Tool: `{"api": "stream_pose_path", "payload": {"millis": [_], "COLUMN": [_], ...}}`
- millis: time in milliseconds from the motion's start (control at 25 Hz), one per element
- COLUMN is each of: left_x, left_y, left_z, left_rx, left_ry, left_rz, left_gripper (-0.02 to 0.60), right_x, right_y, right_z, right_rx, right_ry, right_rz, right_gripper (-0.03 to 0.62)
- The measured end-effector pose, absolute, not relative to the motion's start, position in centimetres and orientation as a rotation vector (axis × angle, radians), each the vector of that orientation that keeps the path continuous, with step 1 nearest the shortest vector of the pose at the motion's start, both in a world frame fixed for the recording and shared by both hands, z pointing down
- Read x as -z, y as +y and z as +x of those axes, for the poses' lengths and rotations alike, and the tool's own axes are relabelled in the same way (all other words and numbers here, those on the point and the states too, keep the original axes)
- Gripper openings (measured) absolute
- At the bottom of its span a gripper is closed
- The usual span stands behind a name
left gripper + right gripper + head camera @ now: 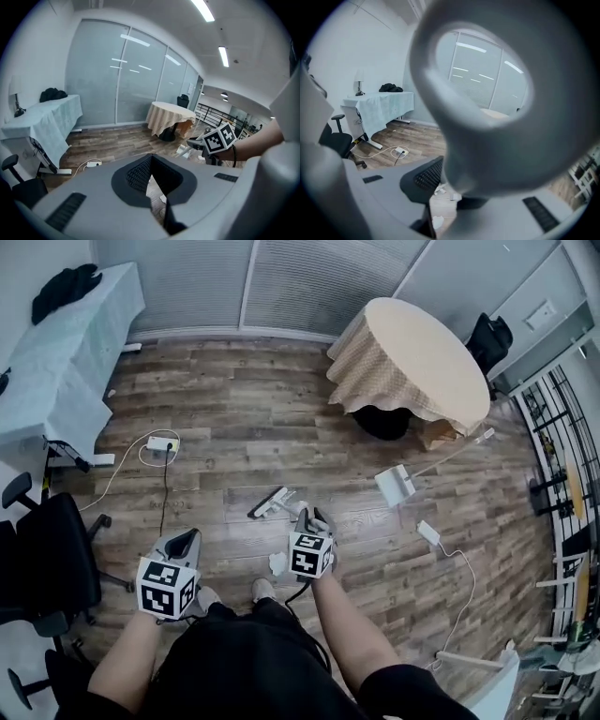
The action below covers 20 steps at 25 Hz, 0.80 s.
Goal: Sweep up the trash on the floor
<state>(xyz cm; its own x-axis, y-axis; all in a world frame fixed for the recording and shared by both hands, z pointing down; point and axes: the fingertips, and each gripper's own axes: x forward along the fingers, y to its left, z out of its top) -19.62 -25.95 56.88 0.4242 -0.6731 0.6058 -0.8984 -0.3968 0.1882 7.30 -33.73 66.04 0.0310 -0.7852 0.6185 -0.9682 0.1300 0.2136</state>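
A broom lies with its head (pixel 270 503) on the wood floor just ahead of my feet. Its handle rises into my right gripper (pixel 312 519), which is shut on it; in the right gripper view the handle's grey end loop (pixel 487 103) fills the frame above the jaws. A crumpled white paper scrap (pixel 278 563) lies on the floor beside that gripper, and more scraps (pixel 437 220) show below the jaws. A white dustpan (pixel 395 485) with a long handle rests on the floor further right. My left gripper (pixel 186 540) hangs shut and empty at the left.
A round table with a checked cloth (pixel 412 357) stands at the back right. A cloth-covered table (pixel 66 352) runs along the left wall, with a black office chair (pixel 47 559) near it. A power strip with cords (pixel 161 442) and a white adapter (pixel 428 532) lie on the floor.
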Motion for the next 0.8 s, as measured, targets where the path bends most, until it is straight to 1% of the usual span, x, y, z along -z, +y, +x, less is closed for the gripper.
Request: {"api": "stream_pose_path", "payload": {"millis": [160, 400, 800], "left_x": [-57.0, -57.3, -57.5], "left_y": [-26.5, -26.9, -27.5], "left_z": [-18.5, -17.2, -14.6], "left_rx": [-0.629, -0.653, -0.671], "left_ry": [-1.245, -1.151, -1.089], "left_rz": [2.256, 2.319, 2.350], "left_gripper": [-0.006, -0.006, -0.006], "right_x": [-65.9, -65.6, -64.2], "right_y": [-32.3, -29.1, -26.1], "right_z": [8.5, 7.4, 7.8], "right_rx": [-0.435, -0.467, -0.527], "right_ry": [-1.725, -1.668, -1.610], "right_rz": [1.771, 1.809, 1.802], "right_gripper": [0.089, 0.089, 0.089]}}
